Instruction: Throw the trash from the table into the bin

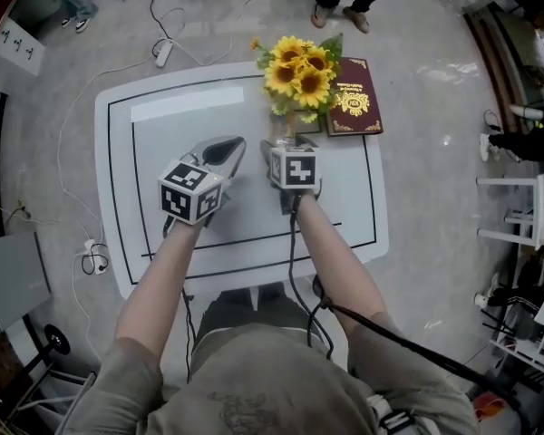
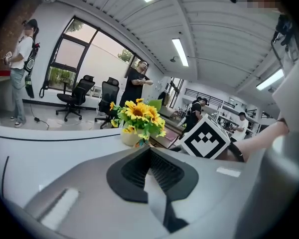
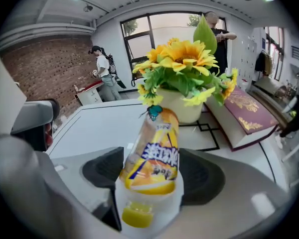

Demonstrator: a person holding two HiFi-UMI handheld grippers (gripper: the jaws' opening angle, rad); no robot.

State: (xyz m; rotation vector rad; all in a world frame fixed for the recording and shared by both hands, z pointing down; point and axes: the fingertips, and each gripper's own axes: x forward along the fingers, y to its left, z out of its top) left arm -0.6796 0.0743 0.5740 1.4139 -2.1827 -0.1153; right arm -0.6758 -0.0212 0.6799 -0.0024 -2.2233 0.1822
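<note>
Straddling, with the spread fingers [image 3: 99, 171] of the right gripper [image 3: 154, 176], the nearly empty orange-labelled clear plastic juice bottle [image 3: 150, 151] leaning on the white tabletop [image 3: 94, 128] near of the white pot of yellow sunflowers [image 3: 182, 106]. Likely handling light, slick, crushable (gripping the labelled middle). Holding the fingers of the left gripper [image 2: 149, 151] clenched, empty.

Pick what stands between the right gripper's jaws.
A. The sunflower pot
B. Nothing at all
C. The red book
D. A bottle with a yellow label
D: the right gripper view shows the yellow-labelled bottle standing between the jaws of the right gripper, while the sunflower pot and the red book sit beyond it on the table.
</note>
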